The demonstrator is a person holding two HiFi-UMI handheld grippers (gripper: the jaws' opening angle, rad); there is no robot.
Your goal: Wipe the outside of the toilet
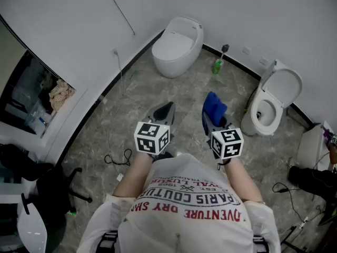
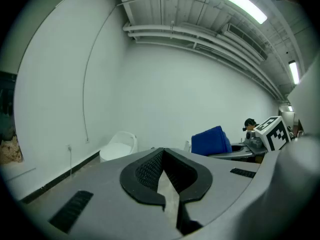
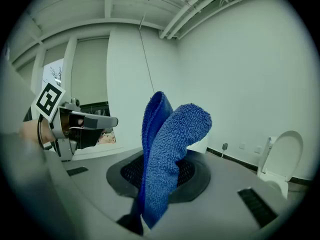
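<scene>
My right gripper [image 1: 213, 123] pinches the blue cloth [image 1: 214, 105]; my left gripper [image 1: 166, 108] looks closed on nothing. The shut-lid toilet [image 1: 178, 46] sits against the wall [image 1: 79, 30], with open floor [image 1: 181, 91] between it and both grippers.

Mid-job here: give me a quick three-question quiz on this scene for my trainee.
1. Pick one: the right tool grips A) a sponge, B) a blue cloth, C) a brush.
2. True or false: both toilets have their lids raised.
3. Fill in: the left tool holds ____.
Key: 1 B. 2 False: the far toilet is closed; only the right-hand toilet is open. 3 nothing; its jaws are together.
</scene>
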